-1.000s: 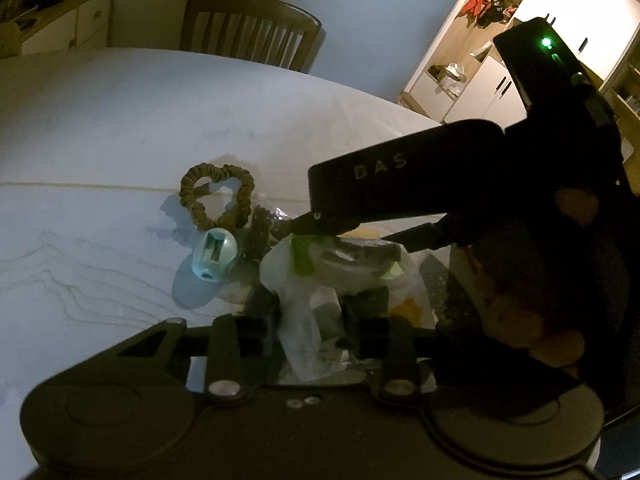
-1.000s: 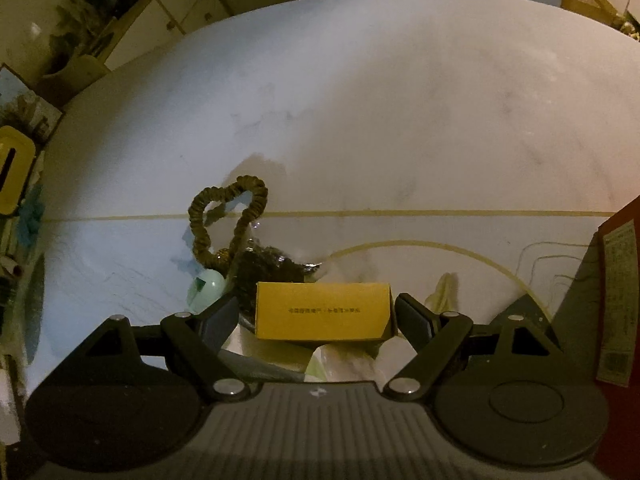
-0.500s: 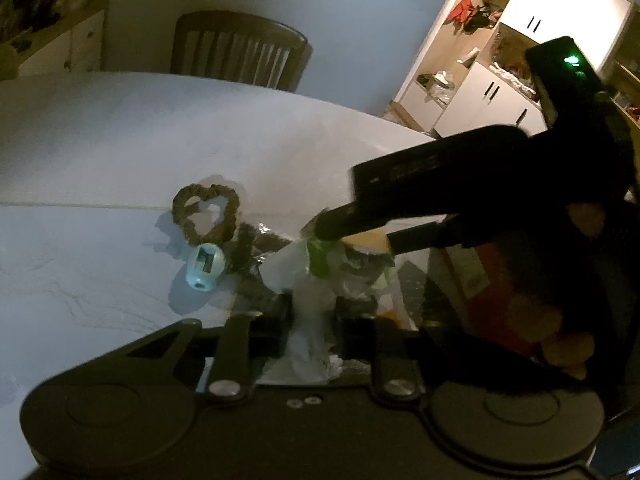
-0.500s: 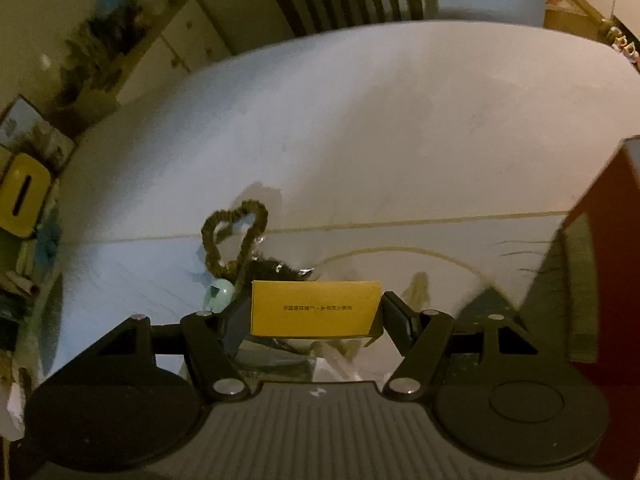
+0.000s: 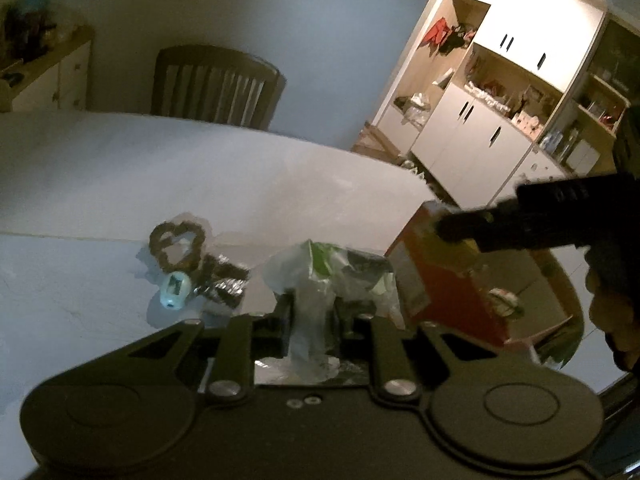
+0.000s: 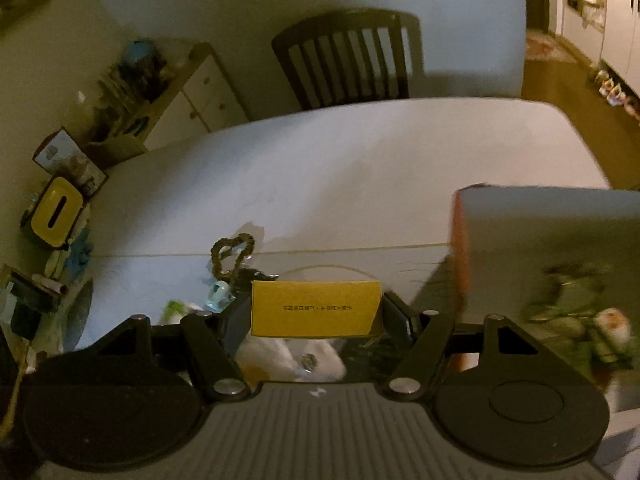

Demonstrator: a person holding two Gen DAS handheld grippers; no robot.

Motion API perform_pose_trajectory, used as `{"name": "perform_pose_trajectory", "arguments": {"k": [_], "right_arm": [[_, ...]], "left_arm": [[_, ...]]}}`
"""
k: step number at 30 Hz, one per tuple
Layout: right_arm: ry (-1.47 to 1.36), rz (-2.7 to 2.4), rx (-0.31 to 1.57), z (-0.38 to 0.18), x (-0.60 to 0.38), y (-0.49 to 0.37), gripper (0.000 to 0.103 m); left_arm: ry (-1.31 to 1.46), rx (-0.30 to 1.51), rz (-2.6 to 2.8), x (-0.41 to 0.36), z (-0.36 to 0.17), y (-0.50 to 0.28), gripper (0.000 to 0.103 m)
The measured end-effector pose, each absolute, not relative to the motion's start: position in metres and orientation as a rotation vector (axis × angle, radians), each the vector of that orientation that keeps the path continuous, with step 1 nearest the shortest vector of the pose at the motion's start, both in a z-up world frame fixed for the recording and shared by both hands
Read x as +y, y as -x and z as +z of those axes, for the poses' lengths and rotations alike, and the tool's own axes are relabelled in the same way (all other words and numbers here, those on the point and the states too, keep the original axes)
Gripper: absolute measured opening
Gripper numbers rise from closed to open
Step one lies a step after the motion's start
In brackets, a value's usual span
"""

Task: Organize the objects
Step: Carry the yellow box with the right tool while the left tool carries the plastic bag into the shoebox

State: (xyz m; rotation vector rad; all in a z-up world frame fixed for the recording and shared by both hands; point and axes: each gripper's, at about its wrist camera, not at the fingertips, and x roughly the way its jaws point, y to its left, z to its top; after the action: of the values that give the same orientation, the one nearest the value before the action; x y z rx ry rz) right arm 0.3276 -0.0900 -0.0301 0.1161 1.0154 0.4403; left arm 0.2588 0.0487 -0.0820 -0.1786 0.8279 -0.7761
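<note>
The yellow box [image 6: 316, 308] is clamped between the fingers of the right gripper [image 6: 316, 316], held flat-faced toward the camera with a line of small dark print across it. It is carried above the white desk [image 6: 360, 168], whose far half lies wide and bare up to its rounded edge by the chair [image 6: 348, 56]. To the right, a red carton [image 6: 460, 248] stands close beside the box, its pale side rising high. The left gripper [image 5: 312, 316] is closed on a clear plastic bag [image 5: 308, 280], the crumpled film pinched narrow between its fingers, green print showing through. Left of the bag, a brown scrunchie [image 5: 176, 246] is seen on the desk, a small pale-blue round thing [image 5: 174, 290] touching its near side, with a dark shiny wrapper [image 5: 224, 284] just beside them.
</note>
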Motion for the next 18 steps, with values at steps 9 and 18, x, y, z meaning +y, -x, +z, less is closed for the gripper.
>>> {"name": "perform_pose_trajectory", "arguments": {"k": [9,18], "right_arm": [[-0.055,0.395,1.004,-0.019,-0.165,-0.307,0.069],[-0.069,0.307,0.983,-0.022,-0.248,-0.309,0.069]], "left_arm": [[0.202,0.812,-0.841,0.015,-0.048,-0.238,0.018],[0.211,0.848,-0.899,-0.054,-0.035,-0.230,0.018]]}}
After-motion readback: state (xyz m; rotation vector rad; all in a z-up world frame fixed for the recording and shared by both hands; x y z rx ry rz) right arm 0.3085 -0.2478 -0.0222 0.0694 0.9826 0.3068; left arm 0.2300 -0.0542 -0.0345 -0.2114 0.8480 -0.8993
